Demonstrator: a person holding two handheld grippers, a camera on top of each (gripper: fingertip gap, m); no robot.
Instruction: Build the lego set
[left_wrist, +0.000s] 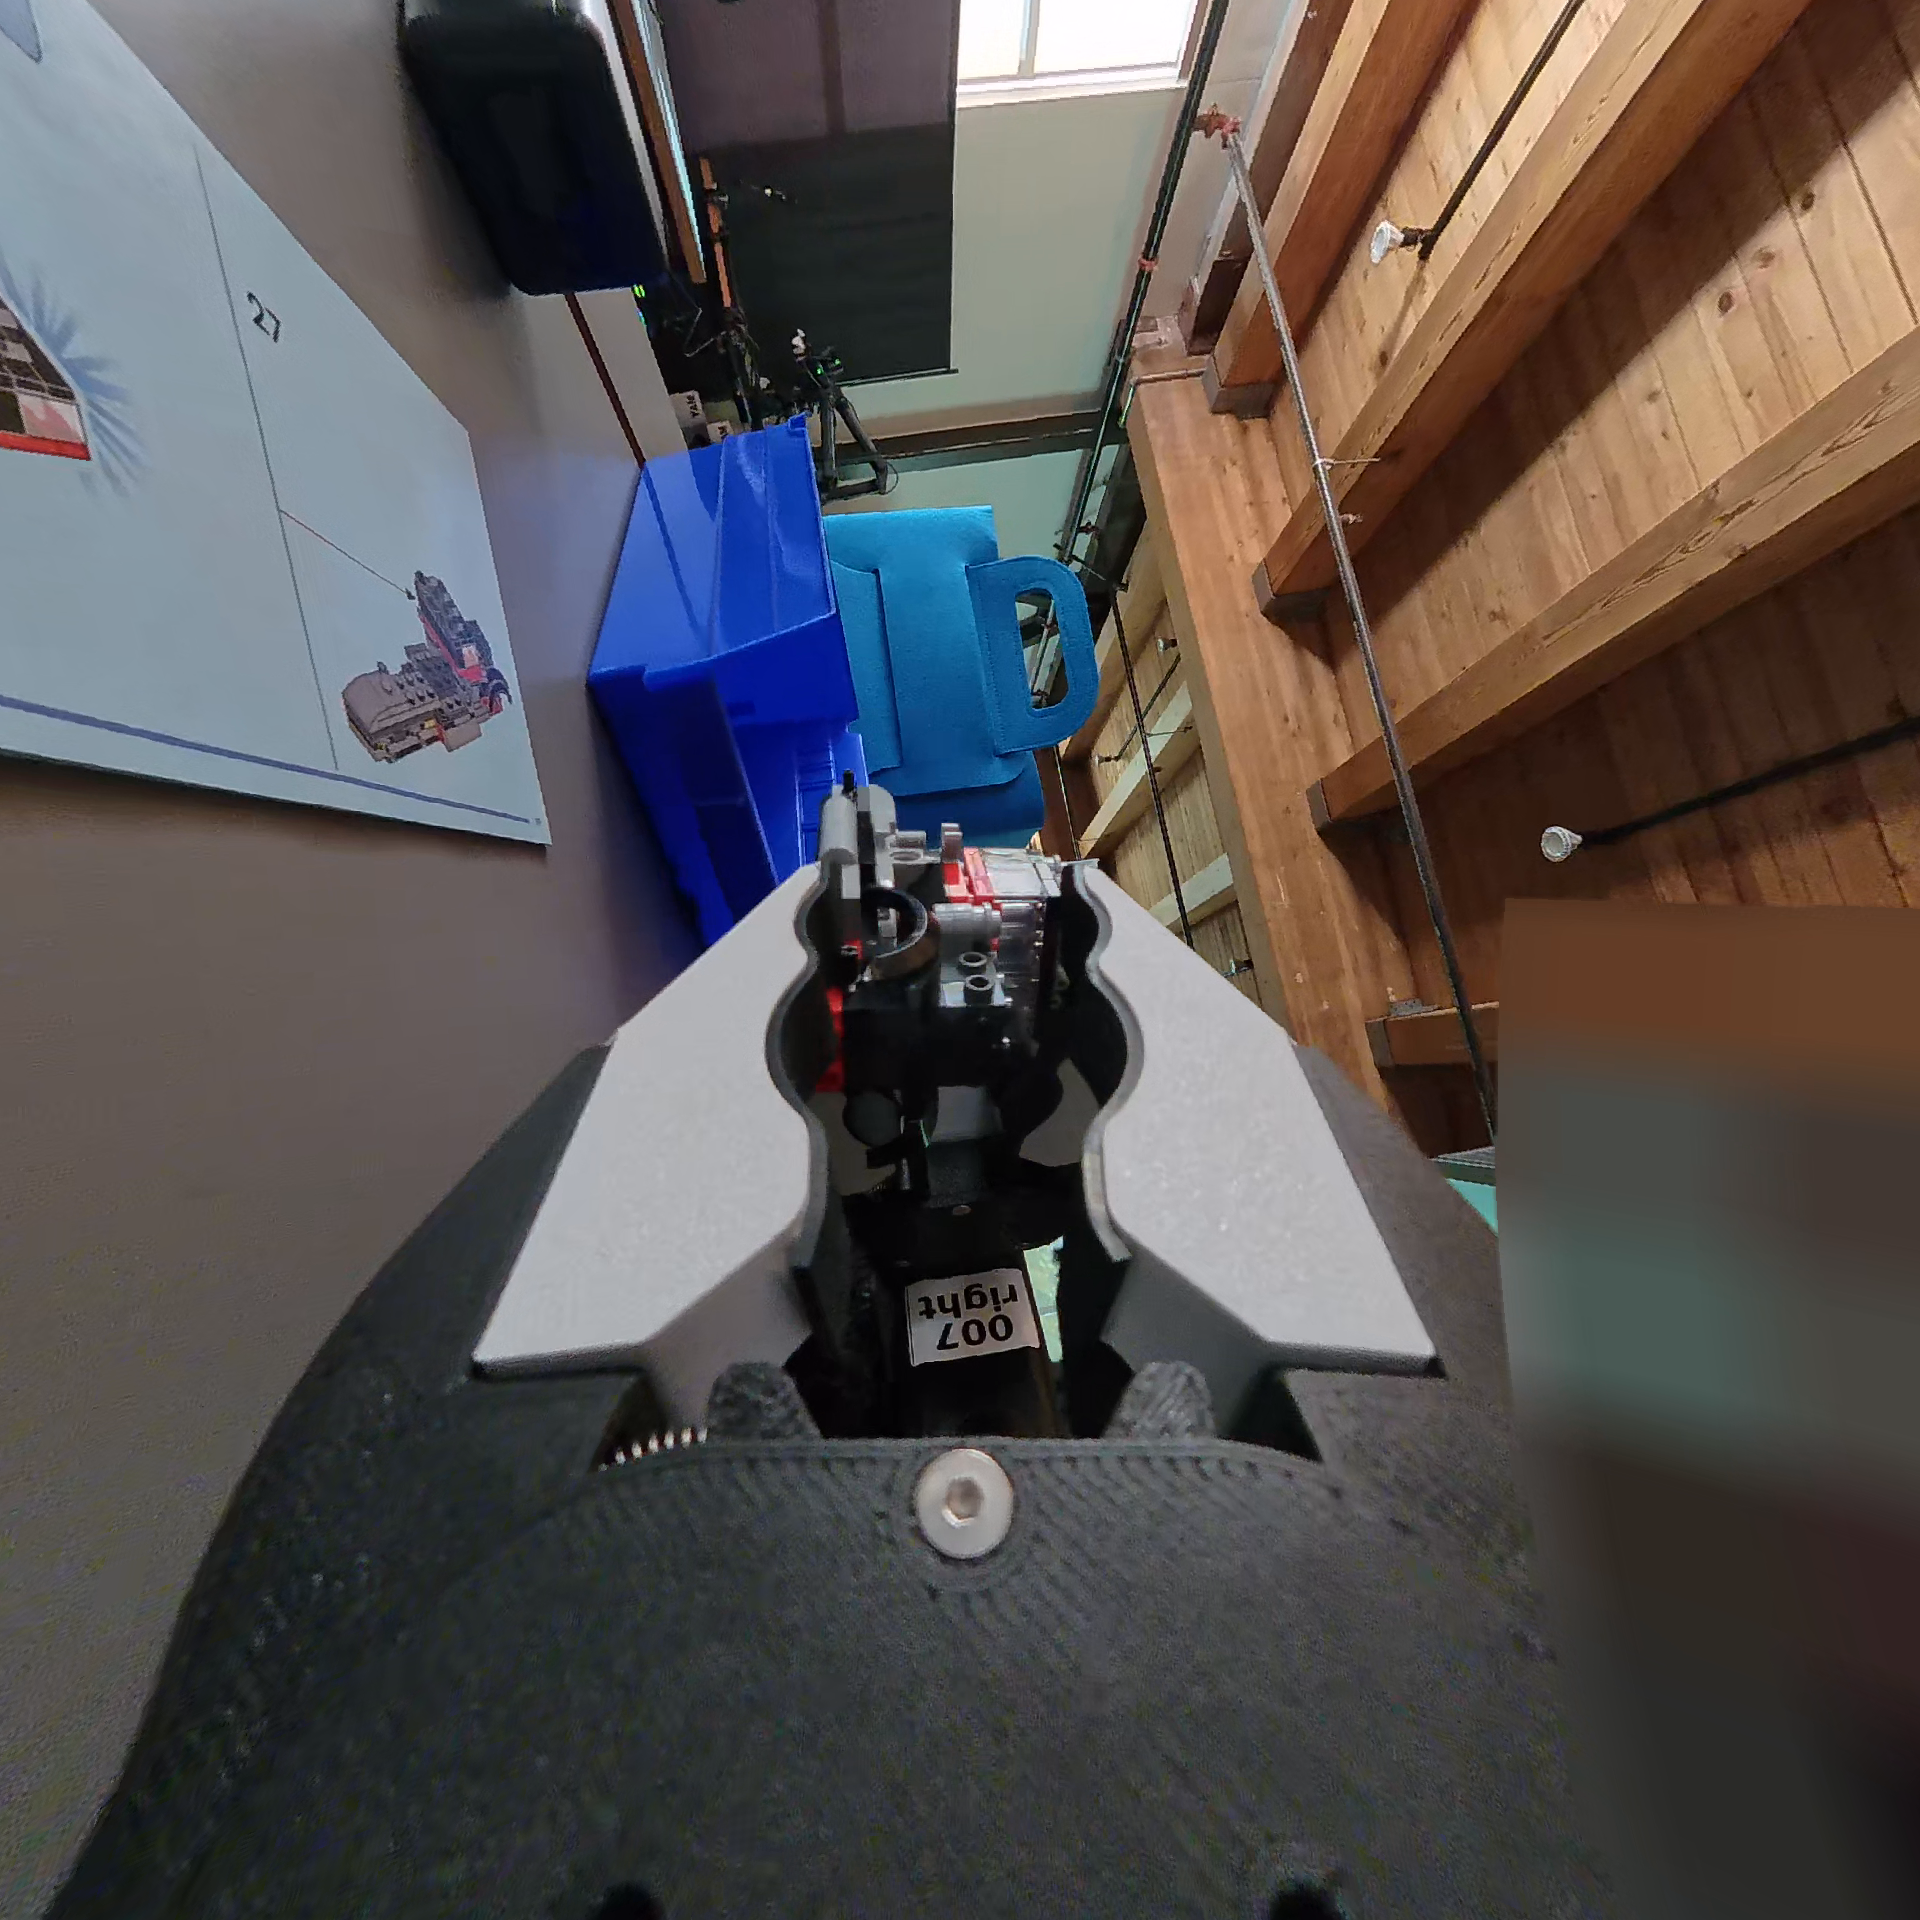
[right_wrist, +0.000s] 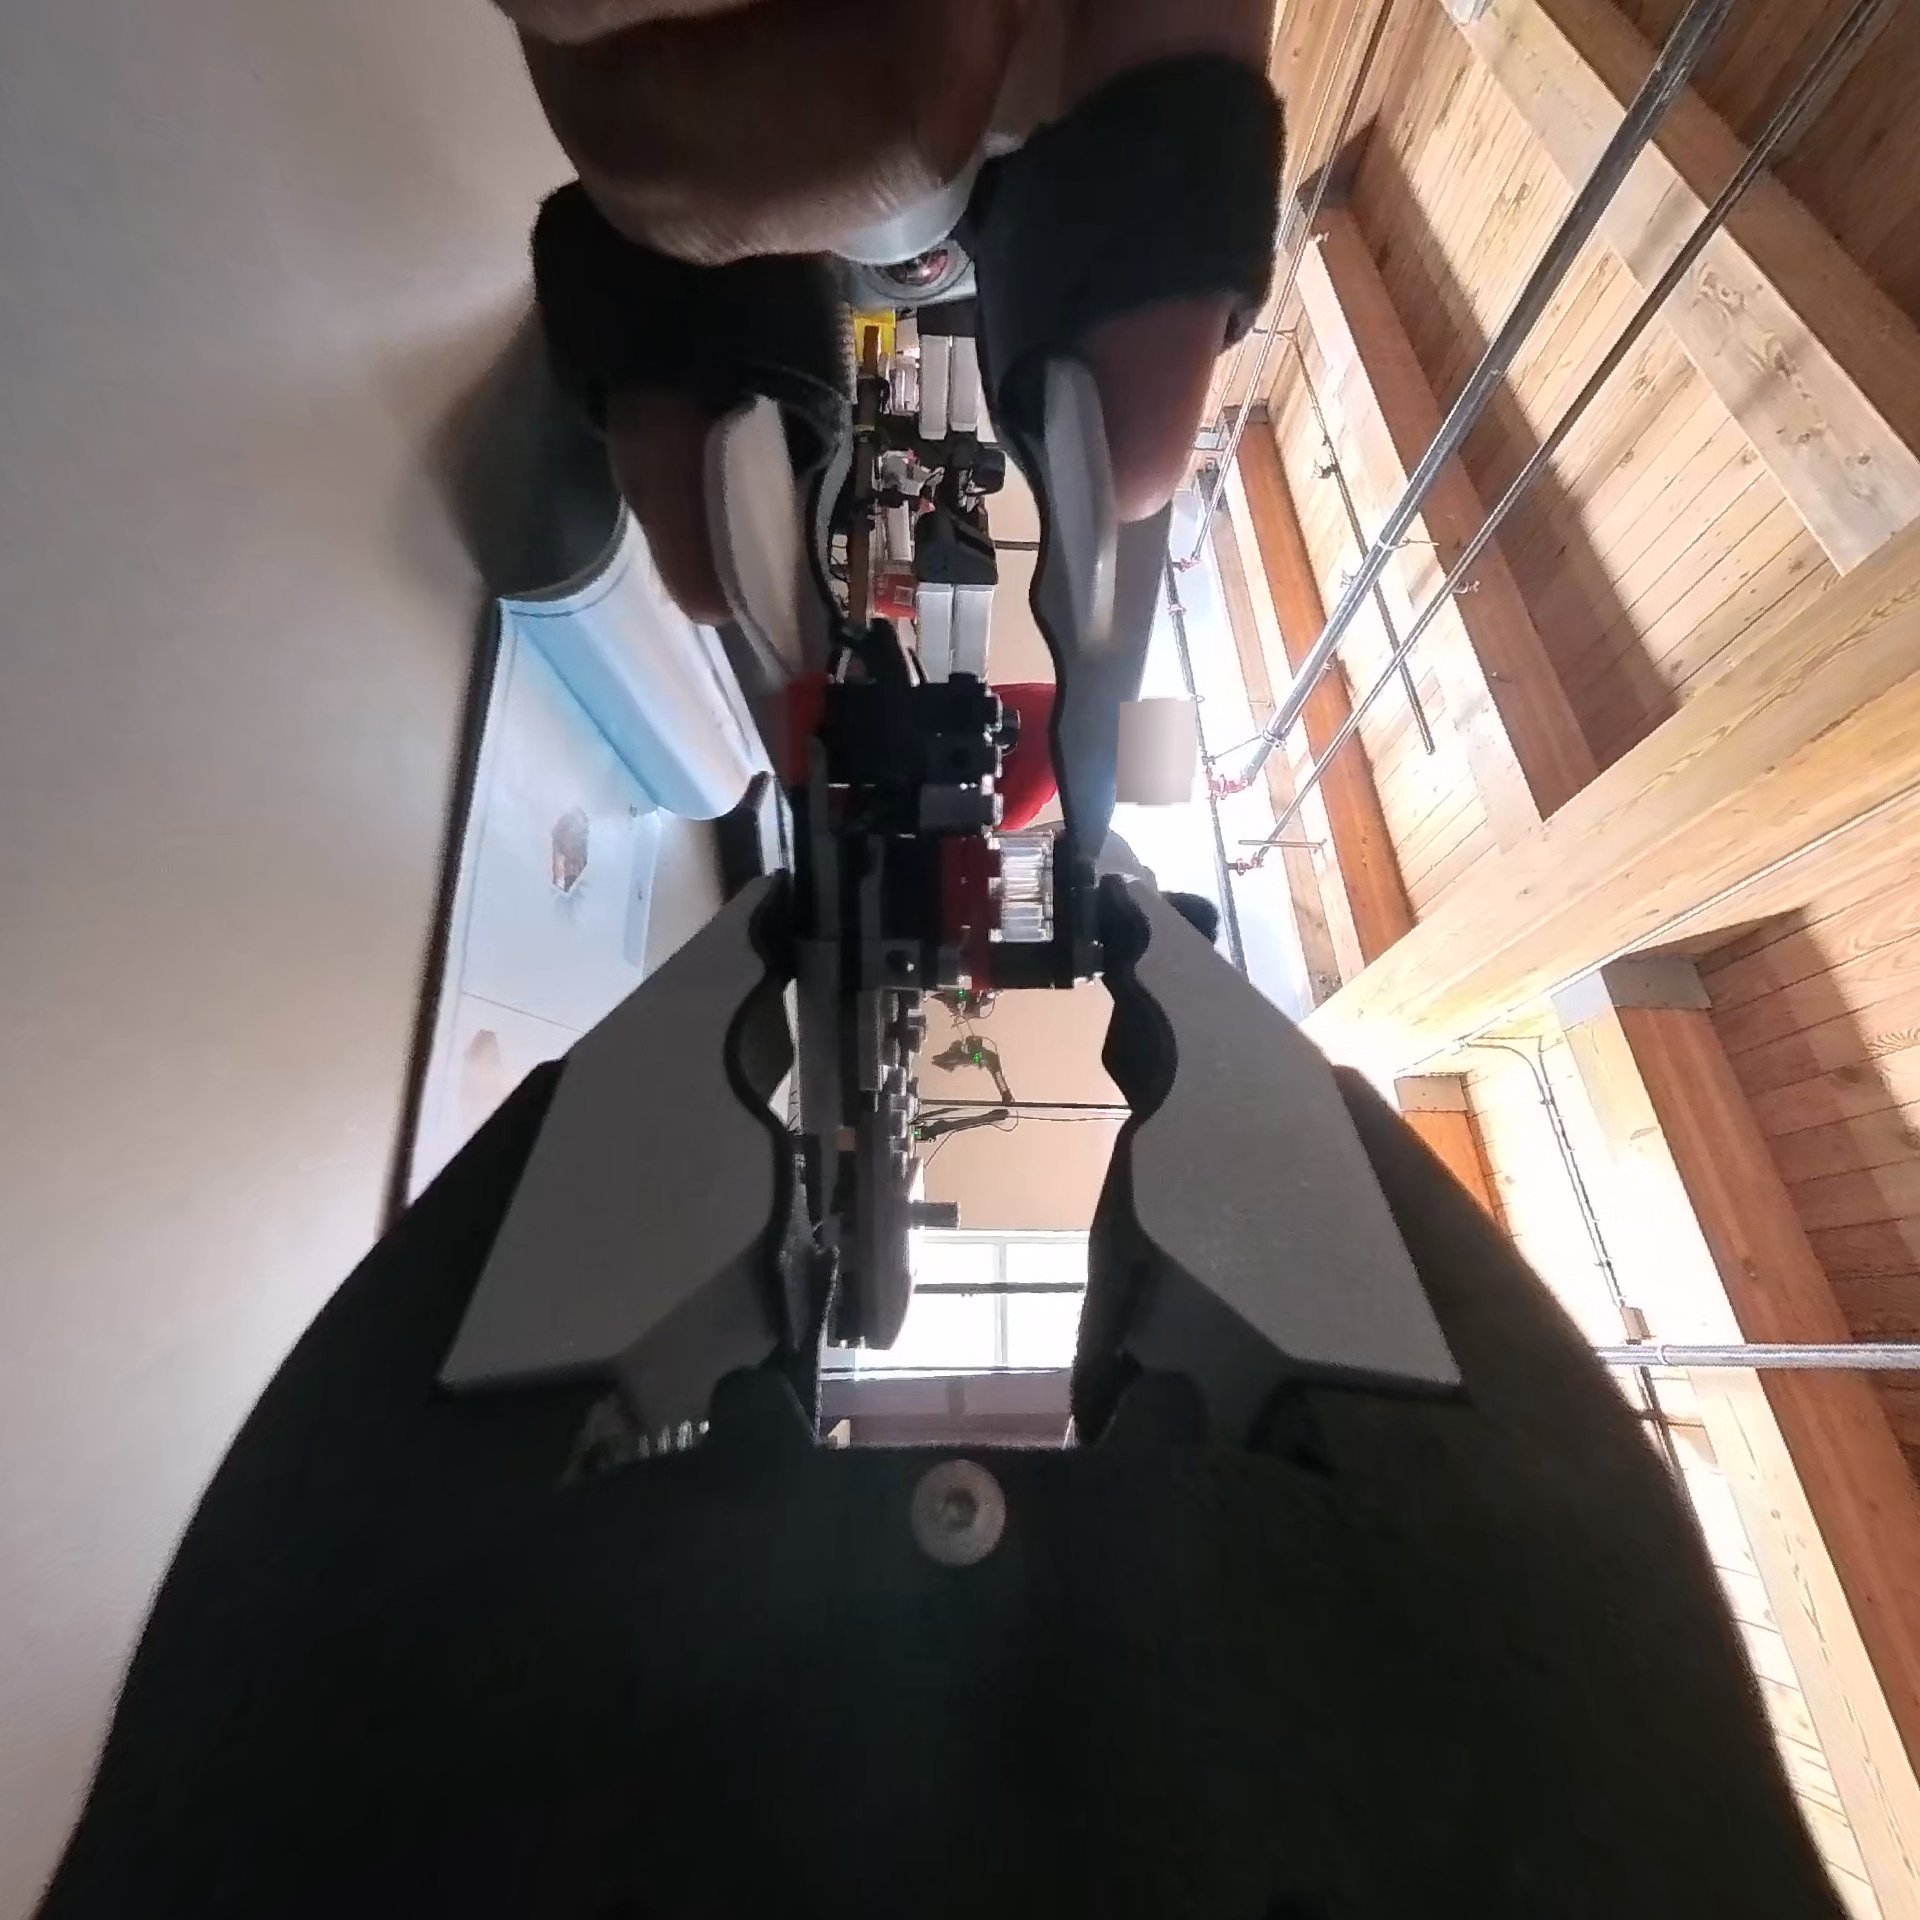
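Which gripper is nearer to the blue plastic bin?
Left. The left gripper, shut on the lego model, points toward the blue bin. The right gripper view shows no bin.

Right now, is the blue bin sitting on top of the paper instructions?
No, the blue bin stands beside the instruction sheet, with bare table between them.
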